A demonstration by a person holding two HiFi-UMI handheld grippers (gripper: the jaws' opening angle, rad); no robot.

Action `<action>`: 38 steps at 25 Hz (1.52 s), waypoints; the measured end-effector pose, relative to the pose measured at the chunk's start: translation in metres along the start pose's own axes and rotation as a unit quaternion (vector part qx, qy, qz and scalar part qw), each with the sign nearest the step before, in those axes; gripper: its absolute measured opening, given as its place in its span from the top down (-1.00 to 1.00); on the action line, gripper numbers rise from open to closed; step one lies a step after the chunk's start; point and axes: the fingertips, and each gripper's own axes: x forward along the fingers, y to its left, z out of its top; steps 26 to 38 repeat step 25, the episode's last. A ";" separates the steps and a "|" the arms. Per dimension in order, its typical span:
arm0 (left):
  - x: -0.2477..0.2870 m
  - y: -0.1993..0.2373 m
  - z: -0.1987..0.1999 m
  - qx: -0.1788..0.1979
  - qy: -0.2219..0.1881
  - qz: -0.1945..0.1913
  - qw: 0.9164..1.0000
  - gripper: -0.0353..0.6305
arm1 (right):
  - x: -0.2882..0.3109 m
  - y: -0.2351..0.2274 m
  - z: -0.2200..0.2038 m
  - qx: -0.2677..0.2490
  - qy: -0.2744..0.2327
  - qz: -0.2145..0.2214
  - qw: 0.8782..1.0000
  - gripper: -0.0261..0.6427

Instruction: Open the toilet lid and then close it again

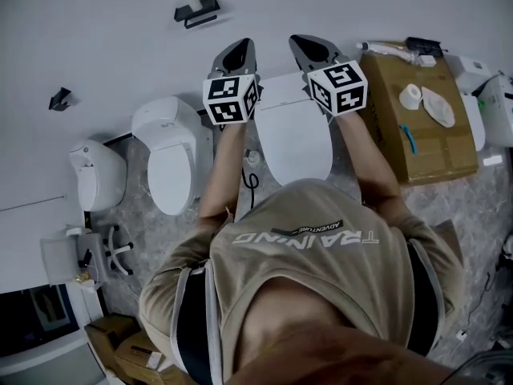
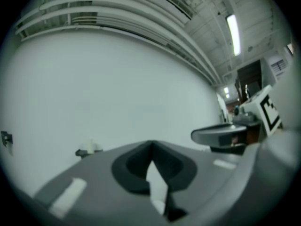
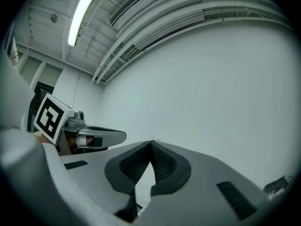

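Lying flat, toilet lid (image 1: 292, 135) runs from wall (image 1: 104, 38); left tool (image 2: 151, 145), right tool (image 3: 151, 143) pressed together.

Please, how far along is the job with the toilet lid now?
Done: nothing visibly; the toilet lid lies down. In hand: nothing; left claw and right claw are shut, empty, pointing at the wall, off the lid. Left: either the whole open-and-close, or nothing; one moment cannot tell which.
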 end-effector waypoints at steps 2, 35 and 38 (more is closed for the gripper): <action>-0.001 -0.004 -0.005 0.007 0.005 -0.003 1.000 0.88 | -0.001 0.001 -0.006 0.007 0.005 0.002 1.000 0.89; 0.009 0.003 -0.006 0.013 0.005 0.005 1.000 0.88 | 0.005 -0.005 -0.002 -0.014 0.004 0.011 1.000 0.89; 0.009 0.003 -0.006 0.013 0.005 0.005 1.000 0.88 | 0.005 -0.005 -0.002 -0.014 0.004 0.011 1.000 0.89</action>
